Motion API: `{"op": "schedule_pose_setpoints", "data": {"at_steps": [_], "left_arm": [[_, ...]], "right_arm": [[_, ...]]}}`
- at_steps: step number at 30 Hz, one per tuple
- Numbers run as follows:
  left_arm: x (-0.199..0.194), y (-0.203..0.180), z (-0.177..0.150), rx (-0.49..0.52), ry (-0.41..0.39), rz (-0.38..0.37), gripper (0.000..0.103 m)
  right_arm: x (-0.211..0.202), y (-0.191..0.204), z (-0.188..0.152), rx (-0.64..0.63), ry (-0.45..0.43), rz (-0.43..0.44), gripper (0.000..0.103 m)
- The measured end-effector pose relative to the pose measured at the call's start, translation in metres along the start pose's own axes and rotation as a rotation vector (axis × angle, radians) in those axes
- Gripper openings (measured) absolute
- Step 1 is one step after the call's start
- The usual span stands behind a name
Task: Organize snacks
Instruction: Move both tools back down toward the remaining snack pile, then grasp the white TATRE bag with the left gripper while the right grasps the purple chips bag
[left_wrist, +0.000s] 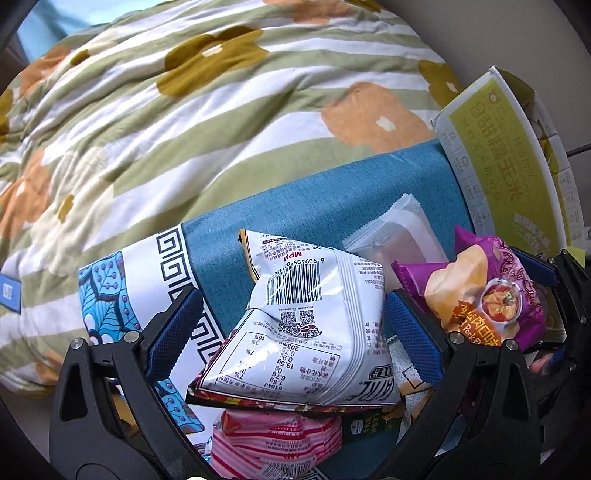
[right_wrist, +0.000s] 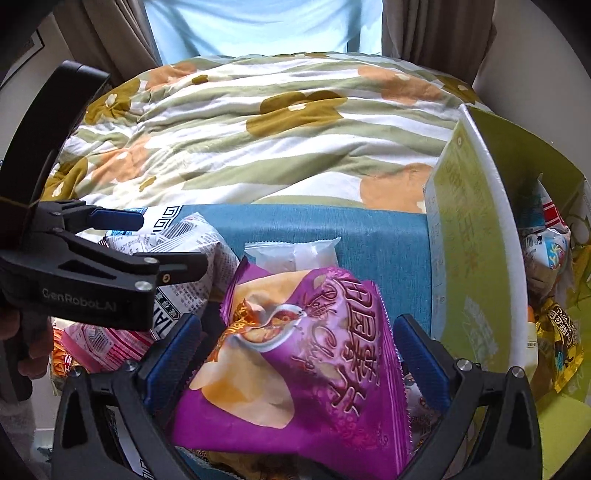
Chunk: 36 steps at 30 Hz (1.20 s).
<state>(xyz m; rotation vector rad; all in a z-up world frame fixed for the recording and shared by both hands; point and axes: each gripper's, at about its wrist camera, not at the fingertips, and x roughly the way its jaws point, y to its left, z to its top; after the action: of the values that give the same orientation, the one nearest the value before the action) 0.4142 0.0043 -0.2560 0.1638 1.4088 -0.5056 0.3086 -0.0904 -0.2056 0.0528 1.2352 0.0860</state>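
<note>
"GenRobot.AI" lettering marks our left gripper (right_wrist: 147, 236); its spread fingers straddle the white barcode bag (left_wrist: 306, 332). Our right gripper (right_wrist: 295, 354), equally wide, flanks the purple "Potato Chips" bag (right_wrist: 306, 354) on the blue cloth (right_wrist: 384, 240).

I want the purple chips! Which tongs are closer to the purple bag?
Right. The right tongs sit open around the purple chip bag. The left tongs straddle the white snack bag beside it.
</note>
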Motion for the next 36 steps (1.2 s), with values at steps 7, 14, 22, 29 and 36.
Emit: {"op": "schedule_pose_setpoints", "data": {"at_steps": [7,14,22,29,36], "left_arm": [[0.018,0.003,-0.001,-0.007,0.056,-0.054,0.099],[0.019,0.007,-0.004,-0.016,0.071,-0.086,0.09],[0.018,0.001,-0.008,-0.001,0.067,-0.12,0.064],[0.012,-0.005,-0.01,0.007,0.044,-0.098,0.061],[-0.002,-0.008,-0.015,0.011,0.01,-0.069,0.06]], "right_arm": [[0.017,-0.005,-0.001,-0.004,0.059,-0.016,0.103],[0.025,-0.006,0.003,-0.009,0.085,-0.001,0.103],[0.032,-0.002,0.002,-0.019,0.11,-0.003,0.103],[0.032,-0.002,-0.001,-0.025,0.111,-0.004,0.103],[0.025,0.001,-0.007,-0.026,0.082,0.03,0.083]]}}
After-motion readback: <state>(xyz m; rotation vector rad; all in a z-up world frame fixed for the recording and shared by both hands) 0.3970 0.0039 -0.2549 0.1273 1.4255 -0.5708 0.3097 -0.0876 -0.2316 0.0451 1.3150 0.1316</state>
